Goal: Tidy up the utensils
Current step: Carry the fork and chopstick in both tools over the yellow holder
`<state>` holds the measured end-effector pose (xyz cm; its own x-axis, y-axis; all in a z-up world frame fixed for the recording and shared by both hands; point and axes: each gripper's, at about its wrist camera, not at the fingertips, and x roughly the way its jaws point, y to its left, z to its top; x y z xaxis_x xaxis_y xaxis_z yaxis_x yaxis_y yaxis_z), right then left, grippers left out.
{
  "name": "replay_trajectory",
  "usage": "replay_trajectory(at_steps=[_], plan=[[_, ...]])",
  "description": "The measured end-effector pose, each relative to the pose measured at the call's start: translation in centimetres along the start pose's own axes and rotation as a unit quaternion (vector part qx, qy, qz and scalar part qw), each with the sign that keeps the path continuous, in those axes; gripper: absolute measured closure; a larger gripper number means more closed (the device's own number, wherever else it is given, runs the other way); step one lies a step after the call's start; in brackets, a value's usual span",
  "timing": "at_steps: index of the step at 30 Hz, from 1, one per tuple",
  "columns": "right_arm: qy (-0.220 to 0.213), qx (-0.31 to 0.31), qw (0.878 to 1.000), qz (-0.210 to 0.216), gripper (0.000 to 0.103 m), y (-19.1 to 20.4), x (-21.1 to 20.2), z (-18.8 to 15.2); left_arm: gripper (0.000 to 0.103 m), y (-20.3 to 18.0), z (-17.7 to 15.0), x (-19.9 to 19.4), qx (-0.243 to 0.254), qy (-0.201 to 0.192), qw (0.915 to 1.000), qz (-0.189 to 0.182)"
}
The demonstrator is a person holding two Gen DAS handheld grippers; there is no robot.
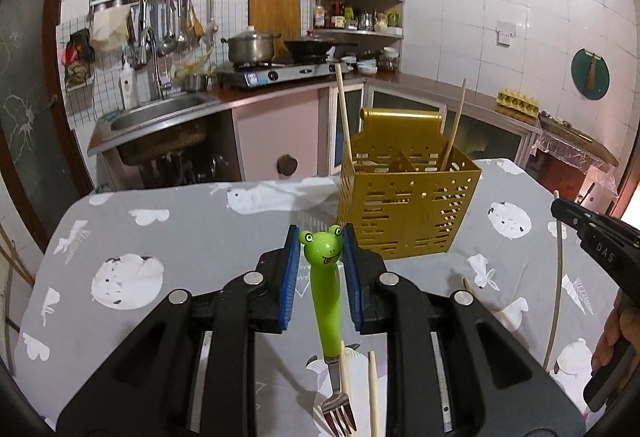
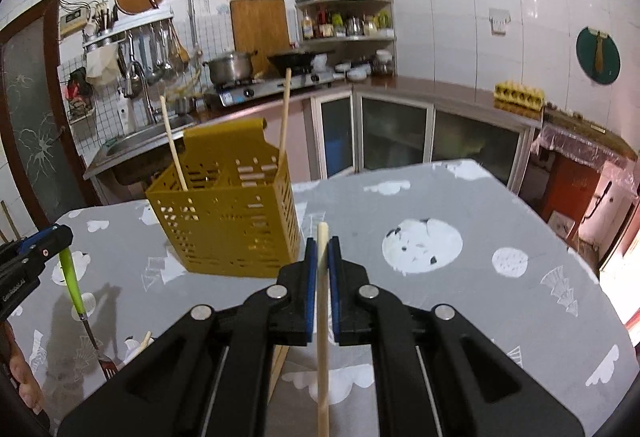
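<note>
Holding a green frog-headed fork [image 1: 325,289] tines-down, the left gripper [image 1: 321,249] clamps its smooth plastic handle; the right gripper [image 2: 322,249] pinches a pale wooden chopstick [image 2: 322,321] upright. Both hang above the grey patterned tablecloth [image 2: 500,317], likely ready to drop into the perforated golden holder [image 1: 404,209] just ahead, where two chopsticks [image 1: 452,125] already lean.

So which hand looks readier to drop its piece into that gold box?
Probably the left. Its tool grips the green frog-handled fork with the perforated gold utensil box just ahead. The right tool holds a wooden chopstick, with the box off to its left.
</note>
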<state>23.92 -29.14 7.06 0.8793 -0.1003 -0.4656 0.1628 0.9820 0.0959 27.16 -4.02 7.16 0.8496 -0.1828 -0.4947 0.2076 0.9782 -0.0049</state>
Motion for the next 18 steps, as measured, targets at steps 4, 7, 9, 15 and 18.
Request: replay_trajectory(at_steps=[4, 7, 9, 15, 18], plan=[[-0.019, 0.000, 1.000, -0.002, 0.097, -0.2, -0.9, 0.0, 0.083, 0.2, 0.0, -0.8, -0.004, -0.015, 0.9999, -0.003], [-0.035, 0.003, 0.999, -0.001, 0.097, -0.4, -1.7, 0.1, 0.083, 0.5, 0.0, -1.2, -0.010, -0.023, 0.9997, -0.004], [-0.044, 0.005, 0.999, 0.000, 0.097, -0.5, -2.1, 0.2, 0.083, 0.7, 0.0, -1.4, -0.012, -0.028, 0.9995, -0.004], [-0.062, 0.003, 0.998, 0.000, 0.097, -0.6, -2.5, 0.6, 0.083, 0.9, 0.0, -1.7, -0.010, -0.040, 0.9991, -0.007], [-0.068, 0.002, 0.998, 0.002, 0.097, -0.6, -2.5, 0.7, 0.083, 1.0, 0.2, -1.9, -0.012, -0.046, 0.9988, -0.009]])
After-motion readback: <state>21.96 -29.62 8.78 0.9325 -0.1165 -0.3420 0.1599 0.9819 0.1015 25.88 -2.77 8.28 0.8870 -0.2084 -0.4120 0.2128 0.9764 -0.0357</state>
